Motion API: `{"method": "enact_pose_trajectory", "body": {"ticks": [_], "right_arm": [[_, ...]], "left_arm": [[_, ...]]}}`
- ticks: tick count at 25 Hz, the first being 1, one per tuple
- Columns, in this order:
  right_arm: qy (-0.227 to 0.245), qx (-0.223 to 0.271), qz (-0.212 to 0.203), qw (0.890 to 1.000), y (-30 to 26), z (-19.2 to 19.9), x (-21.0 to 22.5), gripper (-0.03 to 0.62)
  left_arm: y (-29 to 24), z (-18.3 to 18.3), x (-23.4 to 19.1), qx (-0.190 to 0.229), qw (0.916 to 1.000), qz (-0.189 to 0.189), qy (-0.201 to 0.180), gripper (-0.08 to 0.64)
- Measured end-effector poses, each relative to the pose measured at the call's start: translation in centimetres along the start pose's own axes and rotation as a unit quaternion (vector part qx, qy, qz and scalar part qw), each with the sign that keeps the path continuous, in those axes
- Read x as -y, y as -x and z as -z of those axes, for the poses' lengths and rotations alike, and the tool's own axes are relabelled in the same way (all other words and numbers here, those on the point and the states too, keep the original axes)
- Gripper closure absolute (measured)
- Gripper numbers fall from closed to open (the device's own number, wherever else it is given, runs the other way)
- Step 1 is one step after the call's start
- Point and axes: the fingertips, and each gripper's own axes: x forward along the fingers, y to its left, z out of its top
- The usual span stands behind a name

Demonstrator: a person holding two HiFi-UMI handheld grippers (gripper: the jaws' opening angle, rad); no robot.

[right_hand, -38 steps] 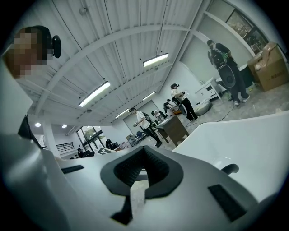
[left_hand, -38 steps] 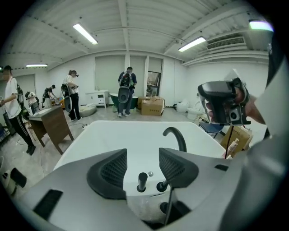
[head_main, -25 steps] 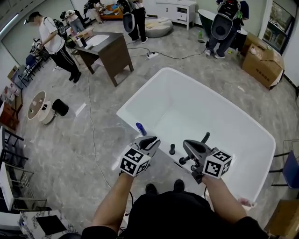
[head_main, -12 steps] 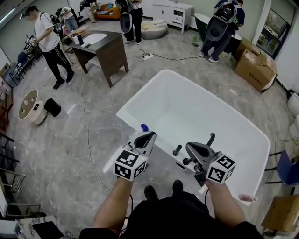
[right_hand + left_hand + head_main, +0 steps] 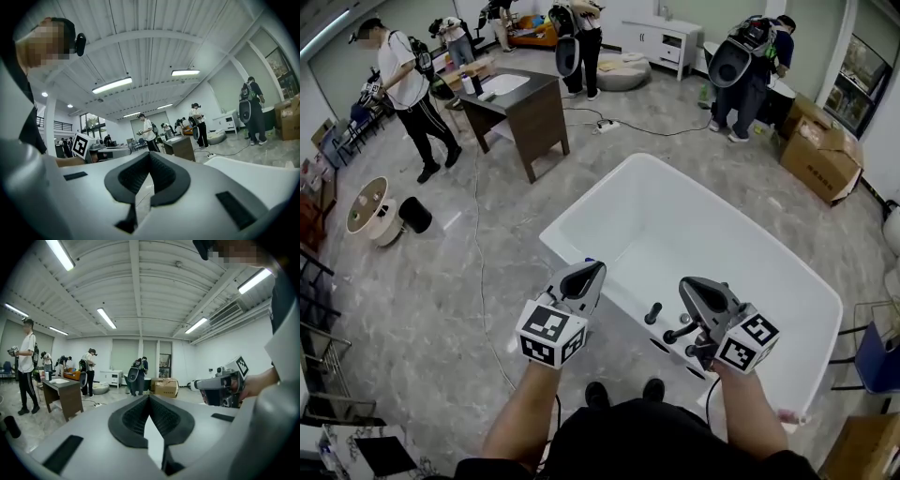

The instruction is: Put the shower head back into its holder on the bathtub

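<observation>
The white bathtub [image 5: 675, 211] lies just ahead of me, and black tap fittings [image 5: 653, 312] stand on its near rim. I cannot pick out a shower head; my right gripper covers part of those fittings. My left gripper [image 5: 595, 269] hangs over the near-left rim, pads together with nothing between them [image 5: 149, 397]. My right gripper [image 5: 686, 284] is held above the fittings, also shut and empty [image 5: 150, 153]. Both point roughly level. Each gripper view shows the other gripper: the right gripper [image 5: 220, 385] and the left gripper [image 5: 101, 152].
A dark wooden desk [image 5: 530, 103] stands on the grey floor beyond the tub, and a cable [image 5: 478, 234] trails past it. Several people stand at the back and left. Cardboard boxes [image 5: 820, 150] sit at the far right, and a cable spool [image 5: 373, 208] at the left.
Both grippers have risen towards the camera and now sit higher over the near rim. The dark upright handle seen beyond the right gripper is now hidden behind it.
</observation>
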Motion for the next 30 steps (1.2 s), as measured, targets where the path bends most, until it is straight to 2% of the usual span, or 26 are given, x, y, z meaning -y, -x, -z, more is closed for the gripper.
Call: {"method": "enact_pose_trajectory", "body": {"ticks": [4, 8, 11, 17, 30], "right_arm": [[0.008, 0.028, -0.017, 0.999, -0.4, -2.6, 0.2, 0.577], [0.035, 0.042, -0.026, 0.998, -0.6, -4.1, 0.5, 0.577], [0.047, 0.042, -0.029, 0.998, -0.2, -4.4, 1.2, 0.577], [0.034, 0.043, -0.023, 0.998, 0.6, -4.6, 2.7, 0.577], [0.034, 0.033, -0.035, 0.998, 0.2, -3.1, 1.7, 0.577]], "left_arm": [[-0.1, -1.9, -1.5, 0.021, 0.9992, -0.034, -0.001, 0.545], [-0.9, -3.2, -2.2, 0.037, 0.9978, -0.053, 0.012, 0.545], [-2.0, -4.0, -2.0, 0.041, 0.9978, -0.052, 0.002, 0.545], [-3.2, -4.6, -1.6, 0.028, 0.9983, -0.049, -0.014, 0.545], [-3.0, -2.2, -1.0, 0.004, 0.9992, -0.037, 0.018, 0.545]]}}
